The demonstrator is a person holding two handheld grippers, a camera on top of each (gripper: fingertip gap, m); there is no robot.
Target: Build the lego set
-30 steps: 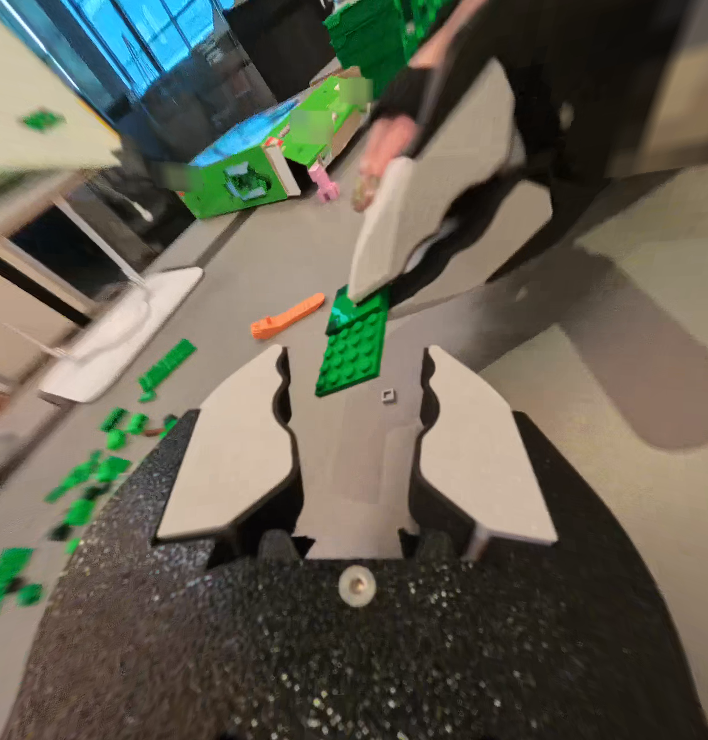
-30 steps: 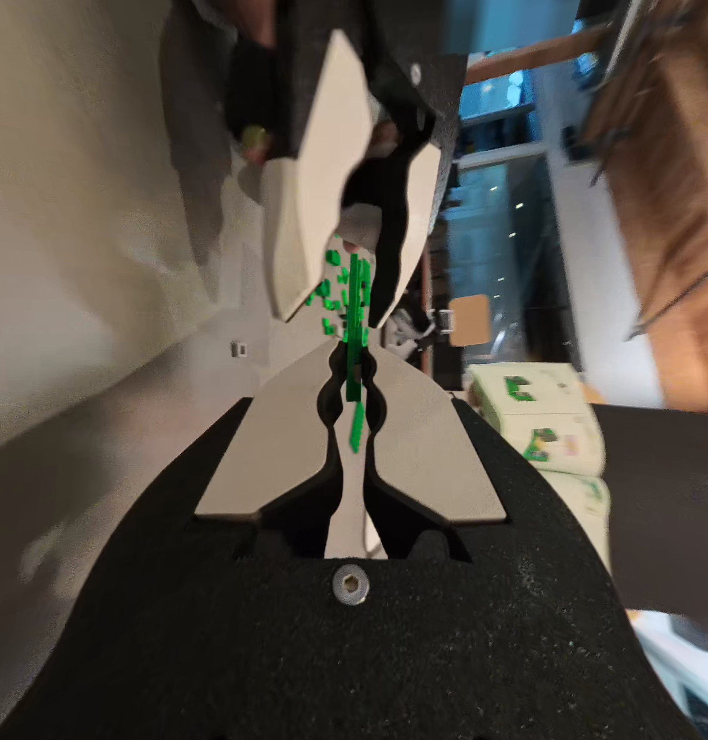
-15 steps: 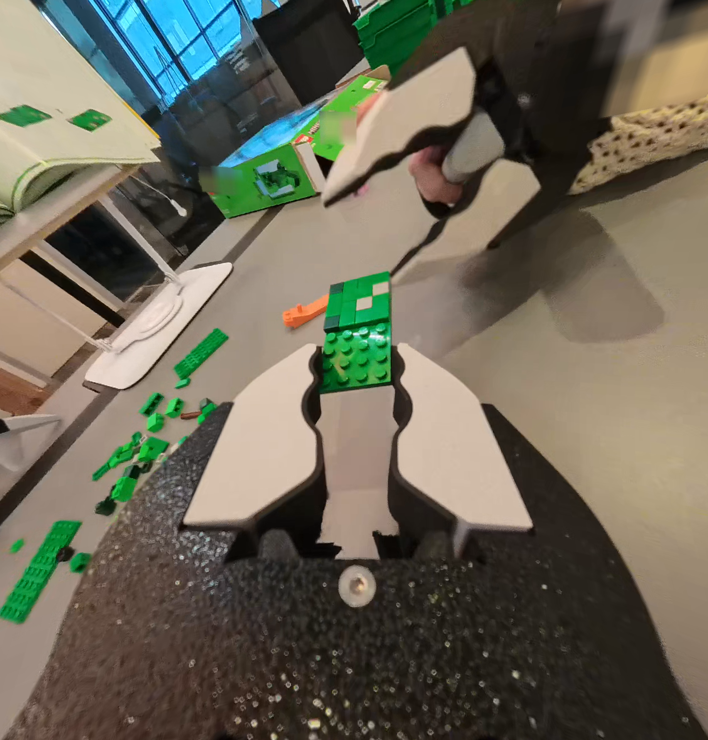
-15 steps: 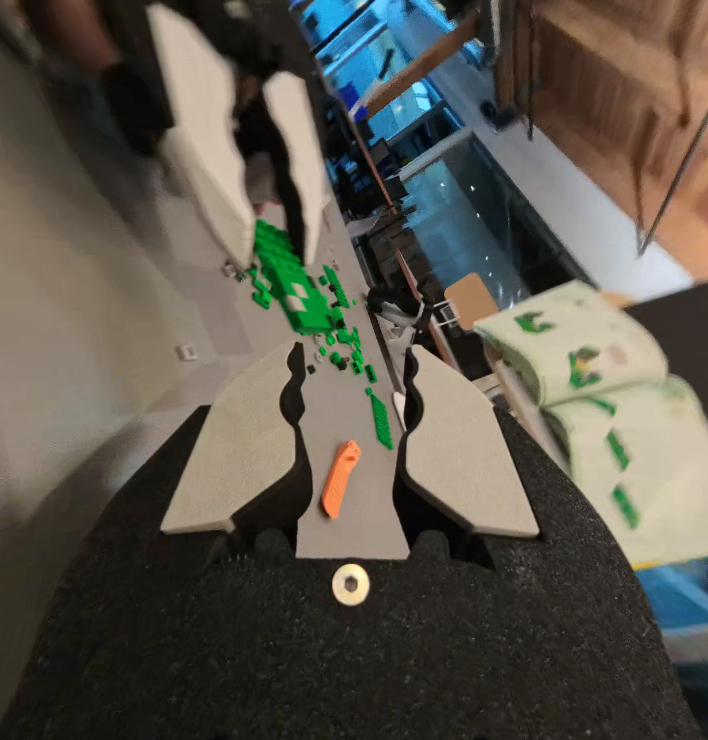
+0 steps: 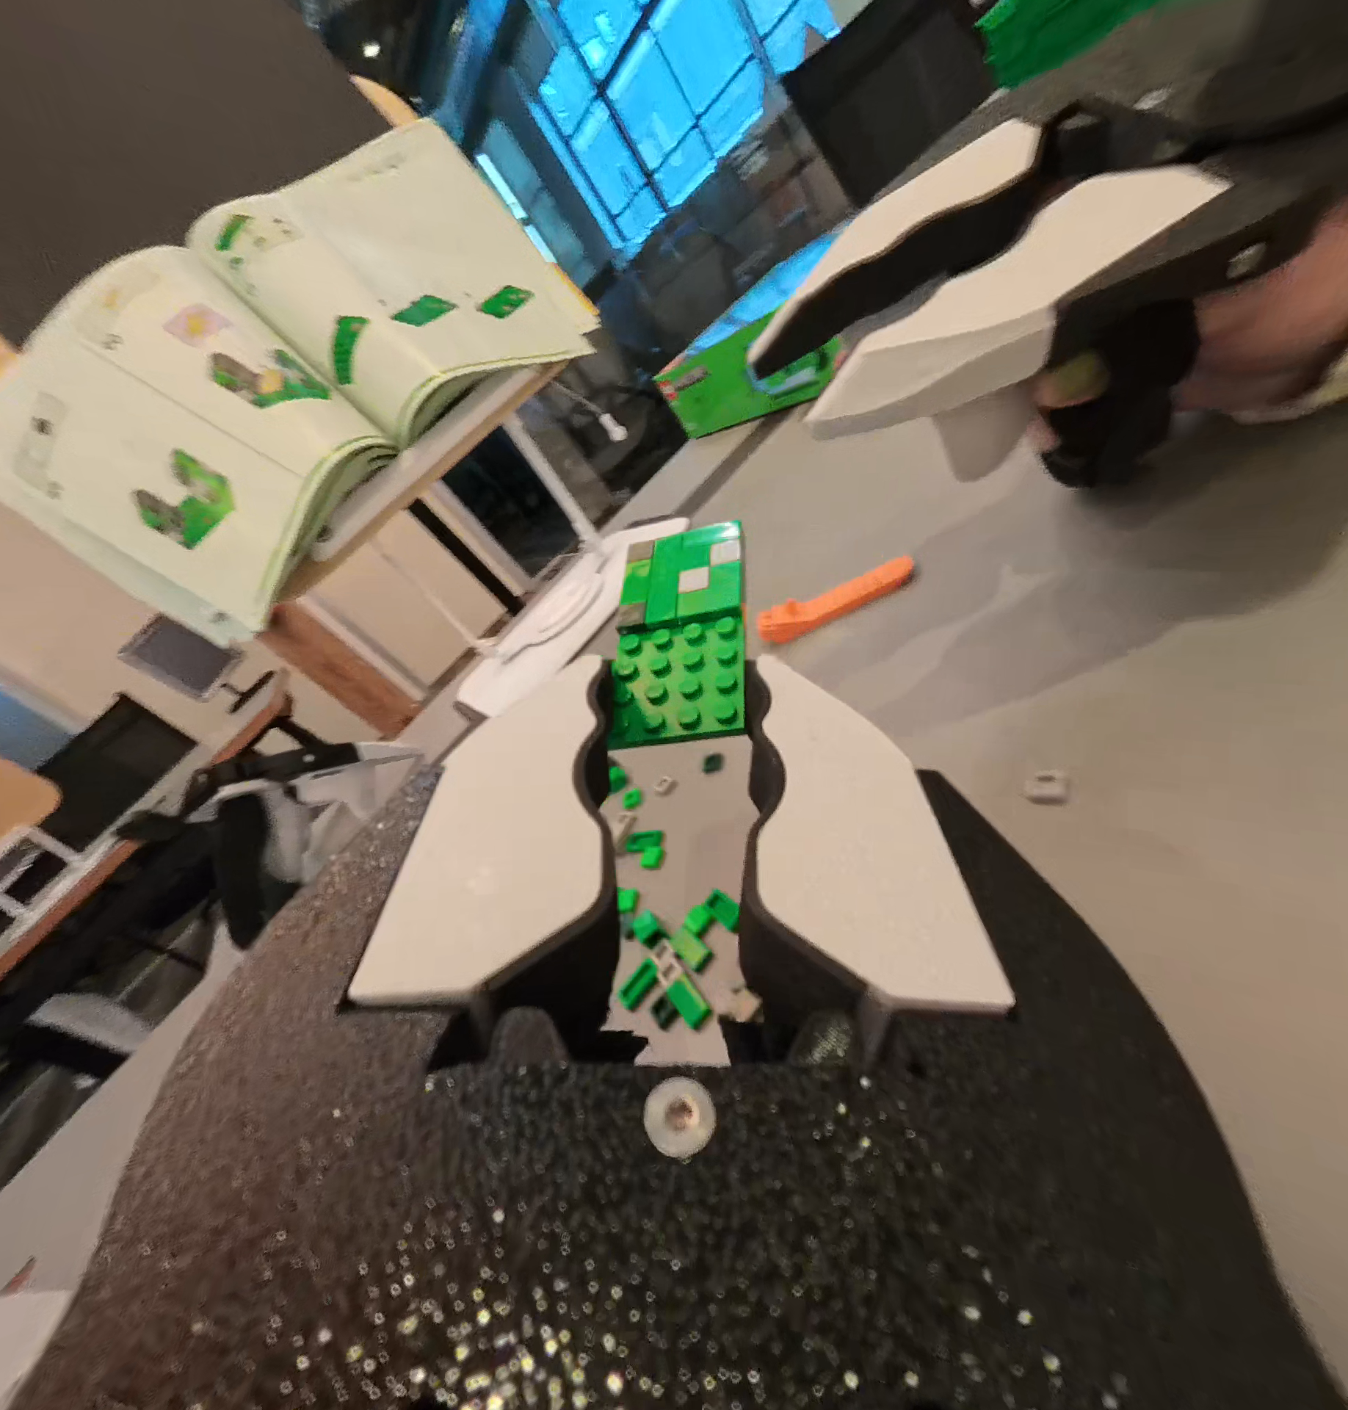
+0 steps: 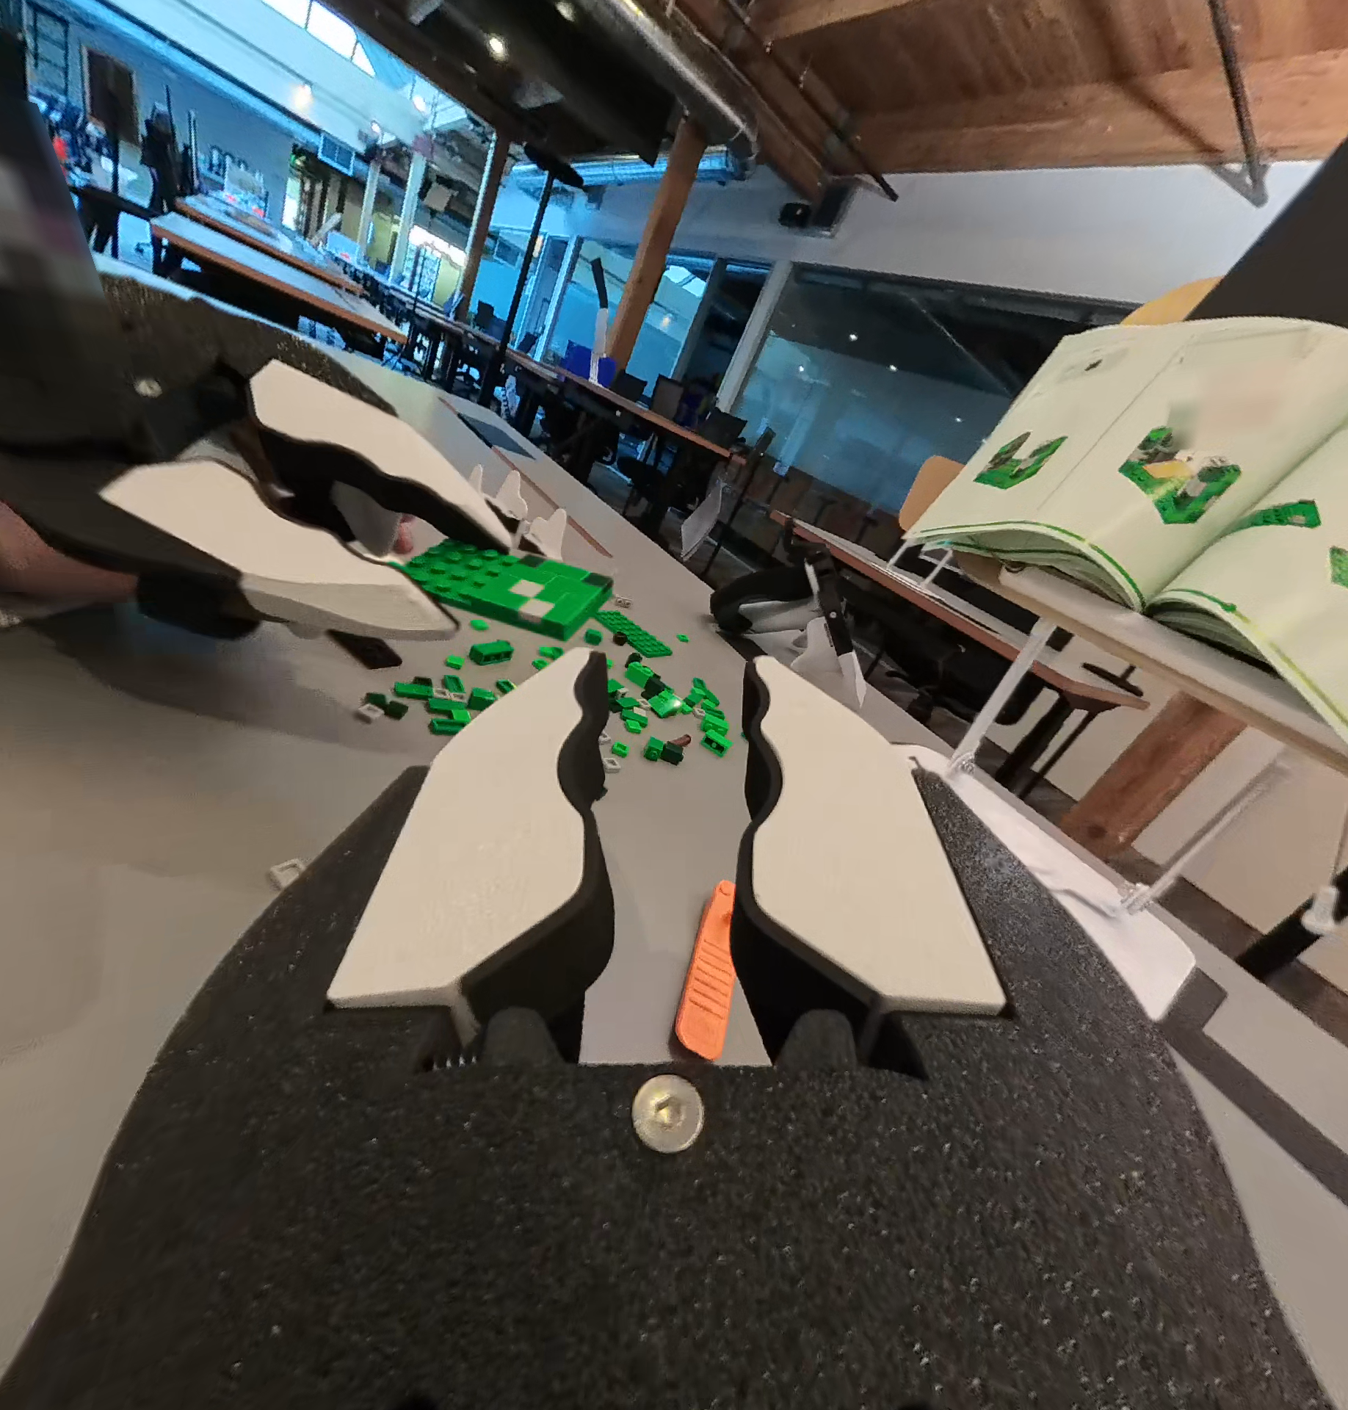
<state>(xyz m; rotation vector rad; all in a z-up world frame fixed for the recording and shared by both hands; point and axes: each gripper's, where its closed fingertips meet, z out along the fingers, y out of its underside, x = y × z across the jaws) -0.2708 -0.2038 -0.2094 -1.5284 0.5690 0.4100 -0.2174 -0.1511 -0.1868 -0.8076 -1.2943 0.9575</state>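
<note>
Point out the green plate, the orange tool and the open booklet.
green plate (image 5: 678,690), left wrist view, on its studded half.
orange tool (image 6: 706,973), right wrist view, on its ribbed middle.
open booklet (image 5: 221,366), left wrist view, on the near page.

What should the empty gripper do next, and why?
Probably reach the open, empty right gripper forward to the loose green pieces and pick one. The left gripper holds the green plate off the table, with bare studs to fill.
</note>
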